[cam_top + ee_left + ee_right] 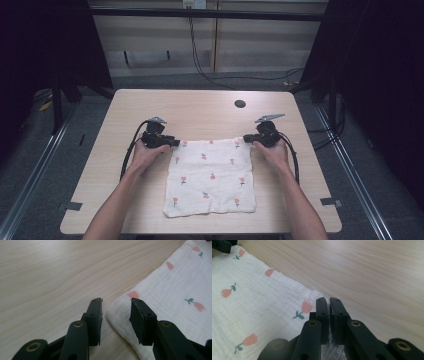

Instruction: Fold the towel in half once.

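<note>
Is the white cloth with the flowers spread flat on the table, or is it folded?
Spread flat, it seems. The cloth lies as one smooth square on the table, no fold line visible. Whether it is a single layer, cannot tell.

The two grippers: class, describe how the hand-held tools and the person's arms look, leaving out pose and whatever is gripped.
The left gripper and right gripper are black, each with a grey three-cornered plate on top and a black cable trailing back along the forearm. Their jaws are flat black bars with brass-coloured pivot rivets. The forearms show no sleeves.

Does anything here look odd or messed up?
Nothing much. The cloth lies flat on the table, only slightly crooked, its near edge a bit wavy. The right gripper pinches one far corner; the left gripper straddles the other, not yet shut.
</note>
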### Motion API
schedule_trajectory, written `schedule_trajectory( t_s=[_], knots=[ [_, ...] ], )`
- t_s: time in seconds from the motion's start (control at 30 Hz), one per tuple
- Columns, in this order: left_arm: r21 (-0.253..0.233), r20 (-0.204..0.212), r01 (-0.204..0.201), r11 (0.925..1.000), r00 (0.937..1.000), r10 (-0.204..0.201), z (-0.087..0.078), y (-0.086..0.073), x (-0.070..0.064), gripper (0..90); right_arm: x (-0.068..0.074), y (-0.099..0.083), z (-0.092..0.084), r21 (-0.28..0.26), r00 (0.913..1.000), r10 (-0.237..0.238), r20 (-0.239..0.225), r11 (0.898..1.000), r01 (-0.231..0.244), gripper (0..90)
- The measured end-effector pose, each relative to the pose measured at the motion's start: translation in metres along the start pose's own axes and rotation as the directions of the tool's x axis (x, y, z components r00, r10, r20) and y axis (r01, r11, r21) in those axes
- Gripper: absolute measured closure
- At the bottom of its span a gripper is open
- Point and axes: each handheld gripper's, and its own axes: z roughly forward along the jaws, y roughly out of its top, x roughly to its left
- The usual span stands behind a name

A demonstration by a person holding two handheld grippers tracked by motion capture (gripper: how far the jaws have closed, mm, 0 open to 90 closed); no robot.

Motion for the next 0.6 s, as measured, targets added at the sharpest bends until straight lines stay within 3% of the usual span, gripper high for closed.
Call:
schedule_trajectory(
  t_s=[0.13, 0.3, 0.6],
  knots=[
    [0.0, 0.008, -0.02, 0.9998, 0.9998, 0.02, 0.003, -0.001, -0.005, 72.5, -0.001, -0.001, -0.001, -0.01, 0.9999, 0.004, -0.011, 1.0, -0.004, 86.3],
    [-0.027, -0.012, -0.009, 0.9996, 0.9999, 0.009, 0.0, -0.002, -0.006, 83.7, -0.001, -0.001, -0.006, -0.023, 0.9997, 0.011, -0.022, 1.0, -0.011, 86.4],
    [-0.076, 0.048, -0.024, 0.9968, 0.9984, 0.028, -0.018, -0.001, -0.01, 85.4, -0.003, 0.001, -0.013, -0.04, 0.9971, 0.036, -0.067, 0.998, -0.039, 86.7]
  ],
)
